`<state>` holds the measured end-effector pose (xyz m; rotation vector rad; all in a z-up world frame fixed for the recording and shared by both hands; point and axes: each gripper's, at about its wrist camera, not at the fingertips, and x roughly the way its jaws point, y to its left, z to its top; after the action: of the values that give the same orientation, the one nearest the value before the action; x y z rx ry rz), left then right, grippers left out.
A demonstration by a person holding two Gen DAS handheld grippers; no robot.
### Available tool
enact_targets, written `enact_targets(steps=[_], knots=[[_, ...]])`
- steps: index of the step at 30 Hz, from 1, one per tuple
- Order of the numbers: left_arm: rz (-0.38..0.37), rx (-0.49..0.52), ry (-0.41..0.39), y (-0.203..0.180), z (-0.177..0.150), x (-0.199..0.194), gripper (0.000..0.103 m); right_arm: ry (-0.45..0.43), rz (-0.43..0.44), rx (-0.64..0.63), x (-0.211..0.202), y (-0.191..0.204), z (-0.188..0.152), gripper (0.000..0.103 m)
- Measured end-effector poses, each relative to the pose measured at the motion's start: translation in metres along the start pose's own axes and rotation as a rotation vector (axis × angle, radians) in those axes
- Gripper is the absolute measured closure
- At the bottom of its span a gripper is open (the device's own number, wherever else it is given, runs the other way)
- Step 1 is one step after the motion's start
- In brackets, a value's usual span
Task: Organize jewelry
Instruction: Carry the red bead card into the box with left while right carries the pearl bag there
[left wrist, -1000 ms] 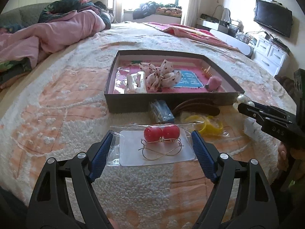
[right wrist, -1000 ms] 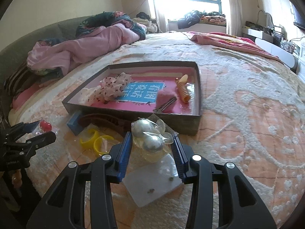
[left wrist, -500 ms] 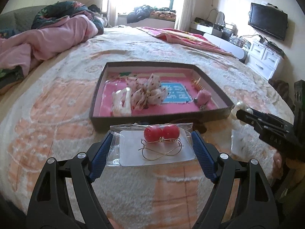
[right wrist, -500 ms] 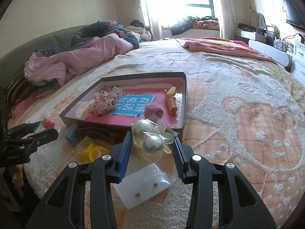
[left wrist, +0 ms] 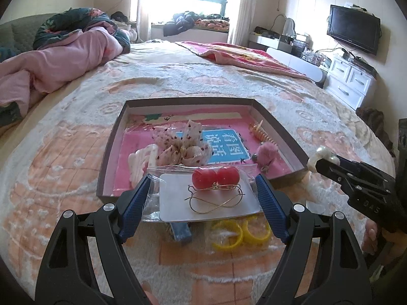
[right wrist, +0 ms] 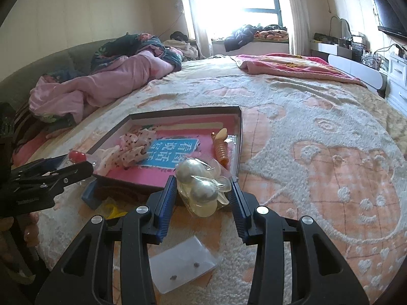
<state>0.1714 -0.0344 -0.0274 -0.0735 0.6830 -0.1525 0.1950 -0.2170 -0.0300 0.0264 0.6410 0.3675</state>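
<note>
Earring packet [left wrist: 203, 195] with two red beads, clamped by its side edges between wide-set left gripper [left wrist: 203, 200] fingers, hanging over near edge of box [left wrist: 112, 152] on bed [left wrist: 76, 228]. Pearl bag [right wrist: 201, 188] pinched in narrower right gripper [right wrist: 203, 198], above box's near right corner

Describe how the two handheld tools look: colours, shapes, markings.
Both tools are alike. The left tool has black angular arms with cut-out openings, silver round screws, and ribbed blue pads. The right tool matches, and its black side bears faint stamped lettering in the left view.
</note>
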Motion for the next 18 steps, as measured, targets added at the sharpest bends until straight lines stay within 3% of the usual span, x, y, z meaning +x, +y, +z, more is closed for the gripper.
enact_targets(steps=[18], knots=[[-0.001,0.005,-0.011,-0.005,0.021,0.039,0.031,-0.031,-0.028,-0.005,0.015,-0.008,0.032,0.064]])
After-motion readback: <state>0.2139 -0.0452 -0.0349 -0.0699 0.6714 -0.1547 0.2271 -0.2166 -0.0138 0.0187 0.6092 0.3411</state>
